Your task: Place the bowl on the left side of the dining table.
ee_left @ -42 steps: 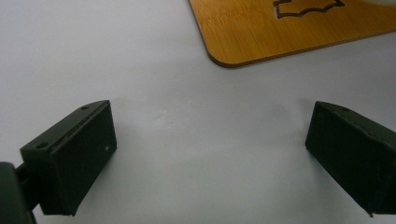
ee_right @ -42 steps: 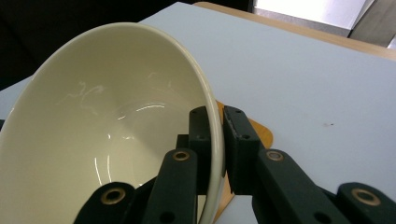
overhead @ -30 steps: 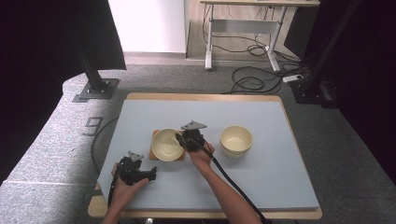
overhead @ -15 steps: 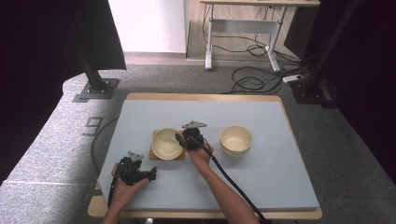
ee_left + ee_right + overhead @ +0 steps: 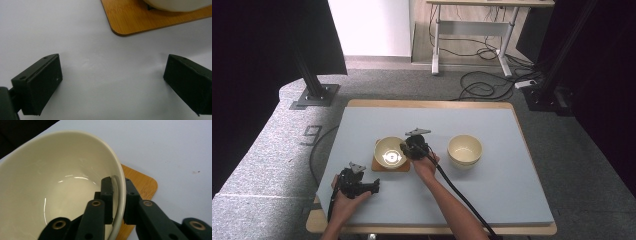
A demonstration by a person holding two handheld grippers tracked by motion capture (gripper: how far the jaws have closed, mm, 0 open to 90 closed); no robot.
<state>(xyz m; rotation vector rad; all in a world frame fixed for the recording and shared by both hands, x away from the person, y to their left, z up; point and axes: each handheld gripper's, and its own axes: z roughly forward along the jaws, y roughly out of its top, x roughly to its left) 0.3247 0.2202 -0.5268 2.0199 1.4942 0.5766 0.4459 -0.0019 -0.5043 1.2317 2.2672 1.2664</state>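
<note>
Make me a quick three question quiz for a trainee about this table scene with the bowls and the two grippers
1. True or false: the bowl at the right gripper stands on a wooden coaster.
2. Which jaws stand wide apart with bare mat between them: A) the left gripper, B) the right gripper?
3. How do the right gripper's jaws sit on the bowl's rim?

Key
1. True.
2. A.
3. One jaw inside the rim, one outside; they have just been easing open, rim between them.

The second bowl sits apart, to the right, on the mat.
</note>
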